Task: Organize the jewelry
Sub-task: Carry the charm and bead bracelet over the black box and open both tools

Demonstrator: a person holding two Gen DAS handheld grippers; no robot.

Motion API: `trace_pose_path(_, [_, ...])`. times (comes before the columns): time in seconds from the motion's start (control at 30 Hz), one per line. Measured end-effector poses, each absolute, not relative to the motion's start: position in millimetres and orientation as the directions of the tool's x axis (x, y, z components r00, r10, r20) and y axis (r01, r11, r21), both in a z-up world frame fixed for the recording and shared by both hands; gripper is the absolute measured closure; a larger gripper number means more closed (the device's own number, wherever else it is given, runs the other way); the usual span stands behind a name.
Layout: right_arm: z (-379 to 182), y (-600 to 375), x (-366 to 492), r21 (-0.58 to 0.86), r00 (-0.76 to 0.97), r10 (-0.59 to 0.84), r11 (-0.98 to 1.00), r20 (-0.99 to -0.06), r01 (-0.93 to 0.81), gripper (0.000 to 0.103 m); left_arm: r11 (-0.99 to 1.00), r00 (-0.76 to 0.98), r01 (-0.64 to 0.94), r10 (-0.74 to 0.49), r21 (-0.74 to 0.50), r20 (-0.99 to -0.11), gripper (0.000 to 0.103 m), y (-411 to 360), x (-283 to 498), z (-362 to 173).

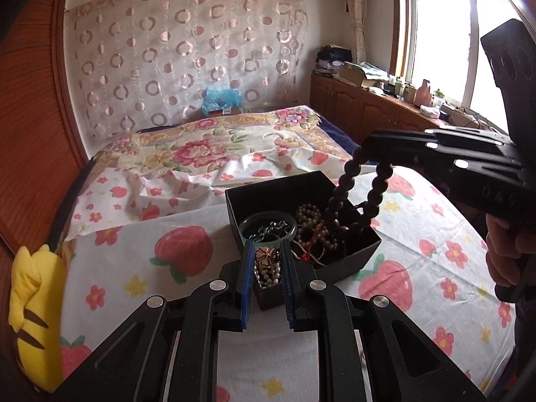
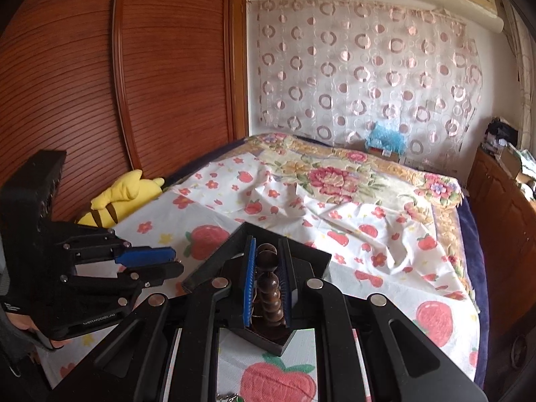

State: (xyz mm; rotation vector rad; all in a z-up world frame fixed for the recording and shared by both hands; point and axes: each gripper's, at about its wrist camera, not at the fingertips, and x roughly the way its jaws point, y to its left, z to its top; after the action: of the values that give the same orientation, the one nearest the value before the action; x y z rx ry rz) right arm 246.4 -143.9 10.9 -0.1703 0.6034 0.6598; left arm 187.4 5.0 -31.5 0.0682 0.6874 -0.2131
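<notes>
Over the black box I'm pinching the dark bead strand in my right gripper, limp and swingy, best gripped bead-on, while my left gripper is clamping a pearl-and-gold piece

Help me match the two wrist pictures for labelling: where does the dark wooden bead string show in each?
Left wrist view: the dark wooden bead string hangs right of centre from the right tongs over the black box.
Right wrist view: bottom centre, clamped between the blue pads.
Shared landmark: the yellow plush toy.
</notes>
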Motion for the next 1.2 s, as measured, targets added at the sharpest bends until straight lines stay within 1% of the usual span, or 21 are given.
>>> trace_pose_path(0.1, [1.6,-143.8,252.8,0.053,0.615,0.519,0.788,-0.593,-0.613,0.088,0.975,0.746,0.223,-0.176,-0.008,-0.643,0.089,3.6,194.9,-34.3])
trace_pose_path(0.33, [-5.5,-154.8,258.9,0.056,0.625,0.499,0.806,-0.6,-0.59,0.088,0.971,0.738,0.238,-0.183,-0.003,-0.65,0.089,-2.7,208.5,-38.0])
trace_pose_path(1.1, [-44.0,-187.2,232.1,0.058,0.602,0.449,0.83,-0.66,-0.555,0.088,0.963,0.75,0.268,-0.202,0.009,-0.63,0.089,-19.1,227.0,-25.4])
trace_pose_path(1.17, [-46.6,-188.5,229.8,0.061,0.598,0.449,0.83,-0.664,-0.555,0.088,0.963,0.748,0.27,-0.203,0.01,-0.631,0.087,-21.0,228.0,-25.3])
trace_pose_path(1.2, [-47.6,-189.4,229.5,0.062,0.596,0.448,0.83,-0.667,-0.554,0.088,0.963,0.748,0.27,-0.202,0.012,-0.632,0.085,-21.3,228.1,-25.1])
